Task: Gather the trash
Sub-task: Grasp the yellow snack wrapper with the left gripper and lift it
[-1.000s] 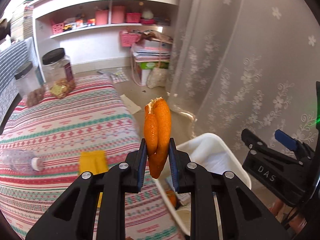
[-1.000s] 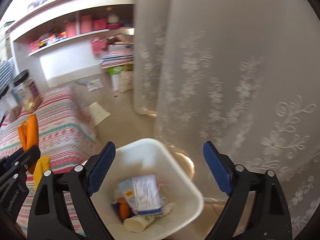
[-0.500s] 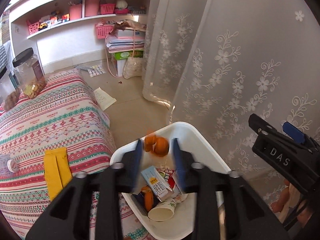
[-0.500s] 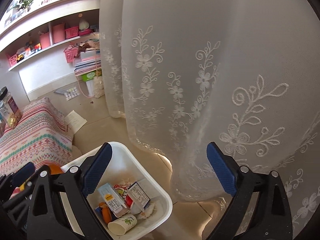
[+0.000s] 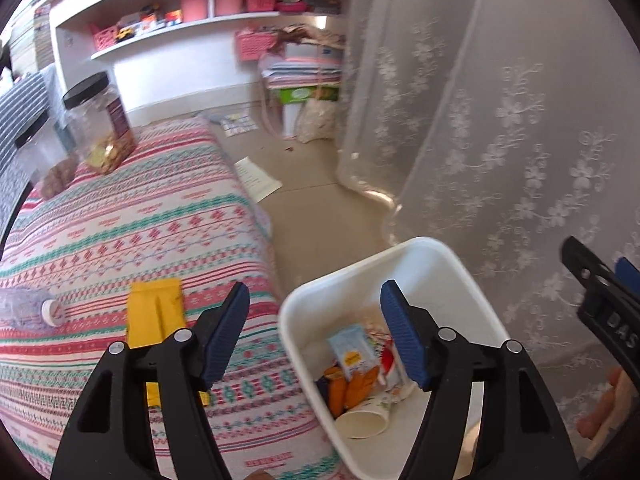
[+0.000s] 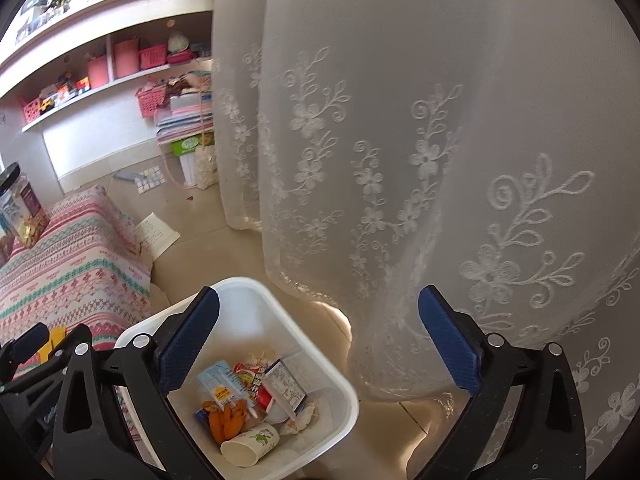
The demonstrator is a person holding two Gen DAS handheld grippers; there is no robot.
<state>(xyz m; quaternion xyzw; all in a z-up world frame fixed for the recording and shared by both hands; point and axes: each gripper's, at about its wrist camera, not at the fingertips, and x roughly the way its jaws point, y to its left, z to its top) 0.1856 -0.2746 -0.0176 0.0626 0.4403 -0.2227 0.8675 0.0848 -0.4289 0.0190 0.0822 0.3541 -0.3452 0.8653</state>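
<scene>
Already the orange peel [image 6: 227, 420] lies in the white bin [image 6: 340, 384], both the left gripper [image 5: 314, 336] and right gripper [image 6: 318, 340] are opening empty, while a yellow wrapper [image 5: 154, 312] and plastic bottle [image 5: 28, 312] remain on the bed [image 5: 120, 232].

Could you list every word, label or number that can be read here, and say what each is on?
"DAS": on the right gripper's black body, seen in the left wrist view.
Jar label: too blurred to read.
Packets in the bin: print too small to read.
Paper sheet on the floor: illegible.
Lettering on the left gripper in the right wrist view: cut off, unreadable.
</scene>
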